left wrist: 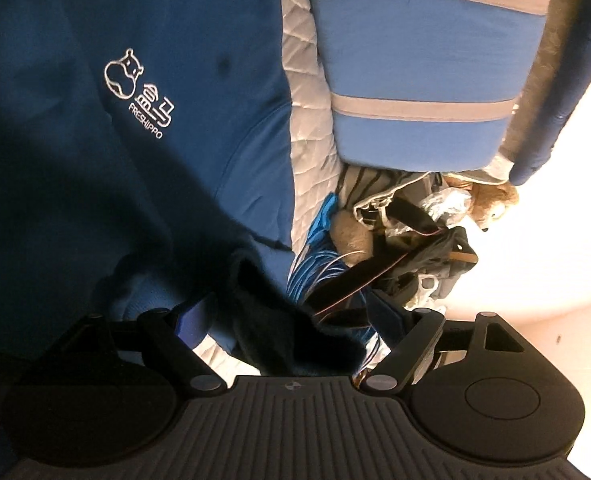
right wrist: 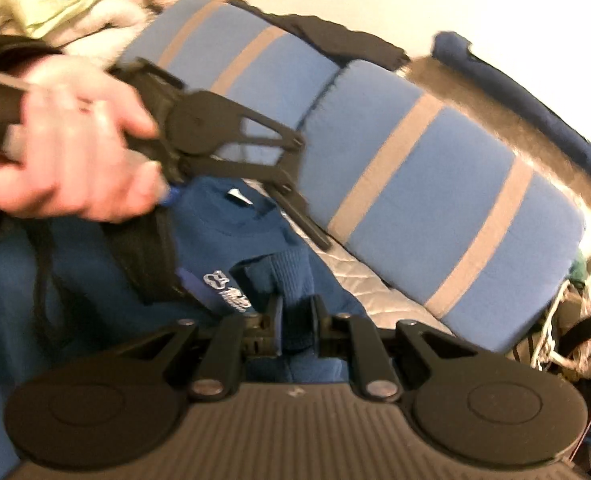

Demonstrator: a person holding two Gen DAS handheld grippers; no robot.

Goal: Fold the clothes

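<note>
1. The blue sweatshirt (left wrist: 107, 128) lies spread on a quilted white cover (left wrist: 307, 120). In the left wrist view its logo (left wrist: 139, 92) faces up.
2. The right gripper (right wrist: 297, 320) is pinched nearly closed on a ribbed blue cuff (right wrist: 291, 280) of the sweatshirt. The cuff stands up between its fingers, lifted clear of the body of the garment.
3. The left gripper (left wrist: 287, 316) stands wide. A dark fold of cloth (left wrist: 279, 320) sits in the gap, but no pad is seen pressing on it; I read it as not gripped.
4. In the right wrist view a hand (right wrist: 67, 148) carries the left gripper just above the collar and its white label (right wrist: 239, 198).
5. Key relation, as a judgement: the body of the sweatshirt lies ahead of and below the right gripper, and its sleeve runs from the pinched cuff back toward the chest logo. The right hand owns the sleeve; the left is nearer the collar.
6. Next move probably lays the sleeve across the chest.
7. No containers in view. A blue cushion with grey stripes (right wrist: 435, 184) borders the cover, and a pile of bags and a soft toy (left wrist: 491, 200) lies beyond it.
</note>
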